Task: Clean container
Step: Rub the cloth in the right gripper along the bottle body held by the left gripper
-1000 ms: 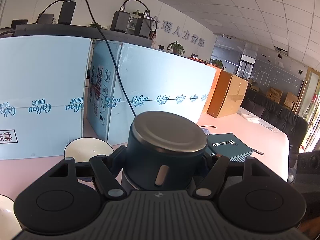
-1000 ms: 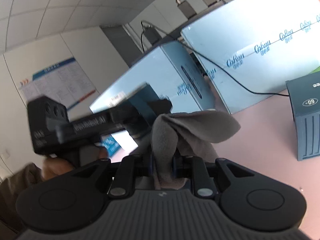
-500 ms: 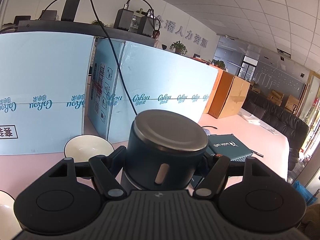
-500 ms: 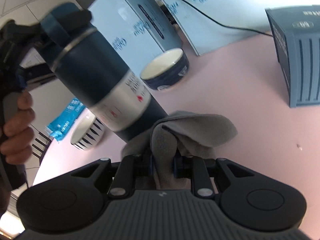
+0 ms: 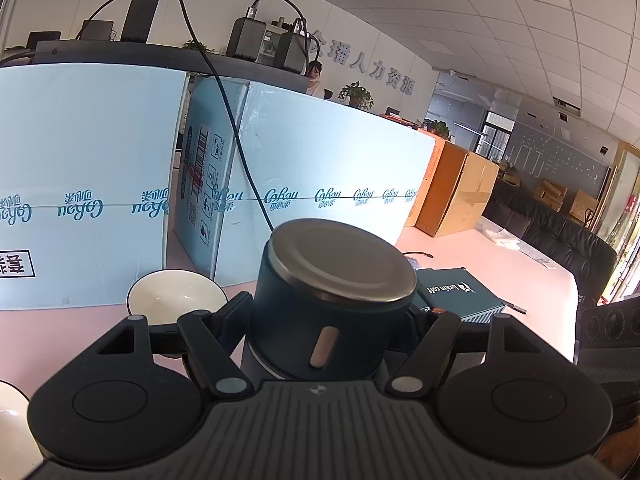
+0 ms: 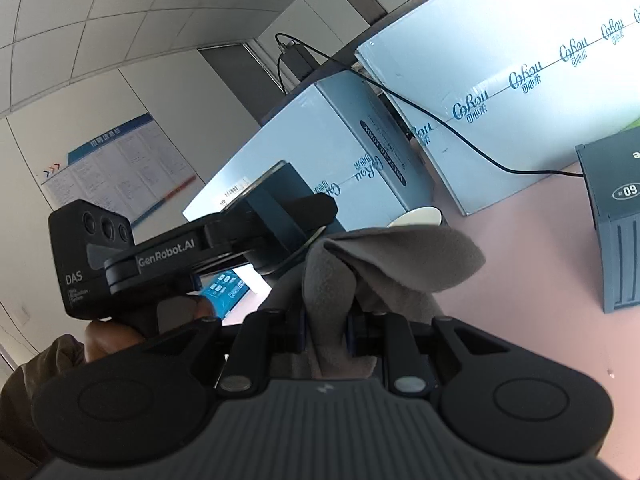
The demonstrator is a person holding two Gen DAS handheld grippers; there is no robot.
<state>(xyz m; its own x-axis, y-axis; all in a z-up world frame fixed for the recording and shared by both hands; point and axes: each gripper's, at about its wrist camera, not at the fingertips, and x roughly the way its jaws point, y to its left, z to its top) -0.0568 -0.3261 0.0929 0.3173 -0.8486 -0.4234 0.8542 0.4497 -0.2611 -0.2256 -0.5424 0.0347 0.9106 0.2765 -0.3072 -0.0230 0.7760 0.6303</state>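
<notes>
A dark teal flask [image 5: 340, 264] points its steel end at the left wrist camera, tilted over the pink table [image 5: 500, 256]. My left gripper [image 5: 328, 318] is shut on its body, a finger on each side. In the right wrist view my right gripper [image 6: 327, 320] is shut on a folded grey cloth [image 6: 392, 256]. The cloth's free end stands up just right of the flask [image 6: 276, 204], which is blurred there between the left gripper's fingers [image 6: 310, 210]. I cannot tell whether cloth and flask touch. A person's hand [image 6: 104, 336] holds the left gripper's handle.
Tall light blue cartons [image 5: 320, 168] with a black cable [image 5: 240, 160] wall off the table's back. A white bowl [image 5: 172, 296] sits under the flask's left side, and another bowl [image 5: 10, 420] at the lower left edge. A dark blue box [image 5: 456, 294] lies right; brown cartons [image 5: 452, 192] stand beyond.
Half a second ago the right wrist view looked down along the flask's side with the cloth near its lower end. It has swung back up beside the left gripper. The left view is unchanged.
</notes>
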